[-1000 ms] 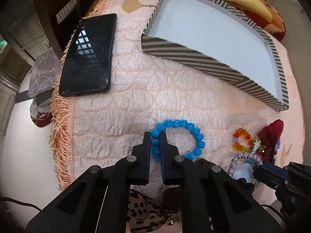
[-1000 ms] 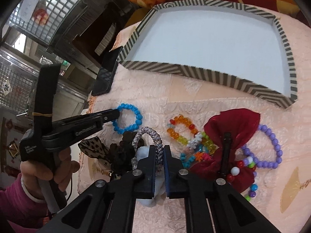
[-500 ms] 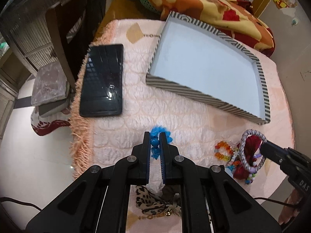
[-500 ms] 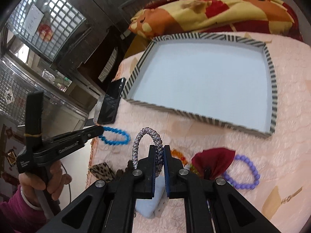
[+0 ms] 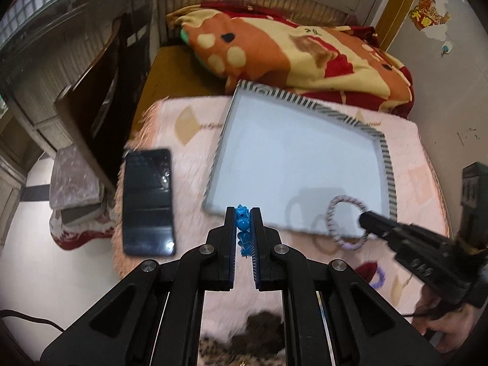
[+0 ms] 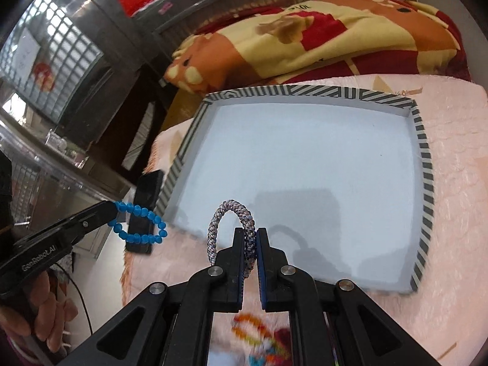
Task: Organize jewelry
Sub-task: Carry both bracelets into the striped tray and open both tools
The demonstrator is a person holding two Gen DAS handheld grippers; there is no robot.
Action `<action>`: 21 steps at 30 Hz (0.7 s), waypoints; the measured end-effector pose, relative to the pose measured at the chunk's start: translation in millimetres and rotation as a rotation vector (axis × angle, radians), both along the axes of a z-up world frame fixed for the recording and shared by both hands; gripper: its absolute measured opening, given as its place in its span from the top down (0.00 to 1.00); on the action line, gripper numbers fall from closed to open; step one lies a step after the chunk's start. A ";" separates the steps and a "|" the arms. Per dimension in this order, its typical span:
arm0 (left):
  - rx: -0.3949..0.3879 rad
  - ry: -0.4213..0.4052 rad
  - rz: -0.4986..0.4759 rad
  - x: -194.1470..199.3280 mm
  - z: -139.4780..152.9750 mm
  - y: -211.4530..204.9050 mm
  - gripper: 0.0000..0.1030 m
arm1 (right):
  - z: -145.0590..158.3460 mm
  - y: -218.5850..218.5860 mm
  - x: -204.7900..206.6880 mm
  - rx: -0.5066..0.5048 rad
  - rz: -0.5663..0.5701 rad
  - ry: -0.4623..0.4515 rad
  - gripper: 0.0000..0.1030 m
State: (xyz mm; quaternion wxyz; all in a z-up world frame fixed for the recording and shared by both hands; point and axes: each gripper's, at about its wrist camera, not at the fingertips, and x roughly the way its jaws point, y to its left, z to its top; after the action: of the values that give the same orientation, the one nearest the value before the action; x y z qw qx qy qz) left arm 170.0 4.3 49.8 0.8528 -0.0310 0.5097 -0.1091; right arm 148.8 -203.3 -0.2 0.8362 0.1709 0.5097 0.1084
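My left gripper (image 5: pixel 243 213) is shut on a blue bead bracelet (image 5: pixel 243 224) and holds it in the air just short of the near edge of the striped tray (image 5: pixel 385 164). In the right wrist view the blue bead bracelet (image 6: pixel 143 222) hangs as a loop from the left gripper (image 6: pixel 111 213). My right gripper (image 6: pixel 250 235) is shut on a braided grey-purple bracelet (image 6: pixel 219 222) and holds it above the tray's (image 6: pixel 425 164) near edge. The braided bracelet (image 5: pixel 335 210) also shows in the left wrist view, at the tip of the right gripper (image 5: pixel 364 218). The tray's pale blue floor is bare.
A black phone (image 5: pixel 148 201) lies left of the tray on the pink fringed cloth (image 5: pixel 189 158). Other jewelry lies near me: a purple bead bracelet (image 5: pixel 379 276), dark and leopard-print hair pieces (image 5: pixel 262 326), blurred colourful beads (image 6: pixel 256 335). A patterned blanket (image 5: pixel 289 52) lies behind the tray.
Both grippers have lifted their bracelets off the cloth and moved up and forward toward the tray. The remaining jewelry has dropped out below both views.
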 end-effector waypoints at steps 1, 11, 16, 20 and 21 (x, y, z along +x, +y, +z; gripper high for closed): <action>-0.005 0.007 0.001 6.1 -2.2 -2.7 0.93 | -4.7 -0.3 5.5 0.005 -0.008 0.010 0.93; 0.030 0.141 0.051 70.3 -71.0 -19.1 0.93 | -46.4 7.3 36.1 0.031 -0.023 0.108 0.93; 0.070 0.221 0.042 64.2 -98.0 -14.4 0.93 | -58.6 16.9 37.7 0.020 0.027 0.149 0.93; 0.047 0.265 0.040 52.0 -105.9 -5.2 0.93 | -59.5 19.9 32.3 0.006 0.055 0.163 0.93; 0.042 0.270 0.044 47.2 -106.3 -2.0 0.93 | -59.0 21.0 30.9 -0.002 0.060 0.162 0.93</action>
State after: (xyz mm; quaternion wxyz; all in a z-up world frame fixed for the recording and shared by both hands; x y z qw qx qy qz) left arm 217.2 2.3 -56.4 0.7792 -0.0385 0.6211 -0.0746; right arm 179.7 -182.3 -59.1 0.7886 0.1628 0.5809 0.1188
